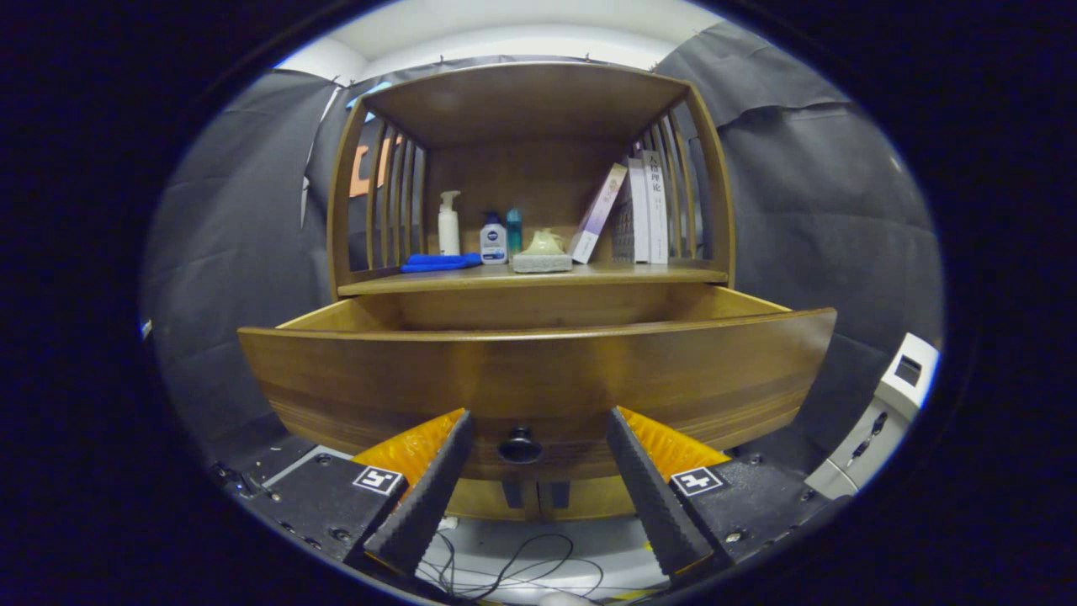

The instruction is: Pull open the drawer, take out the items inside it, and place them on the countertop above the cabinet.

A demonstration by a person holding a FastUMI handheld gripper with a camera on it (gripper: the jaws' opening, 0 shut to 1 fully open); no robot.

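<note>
Drawer [538, 370] is pulled out, centre frame, front panel facing the camera; its knob [519, 445] sits between the fingers, which stand wide apart and touch nothing. Gripper [538, 429] is empty. Drawer interior is hidden behind the front panel, so can't tell what's inside. Countertop [639, 273] above is already crowded with bottles [493, 240], a blue cloth [437, 263] and books [644, 210]. Wood drawer looks rigid and heavy; the knob is the only hold.

A book [655, 206] standing on the worktop [538, 275] carries Chinese characters down its pale spine, too small to read surely. A small bottle [493, 239] beside it bears a dark round brand mark, its wording not legible.
</note>
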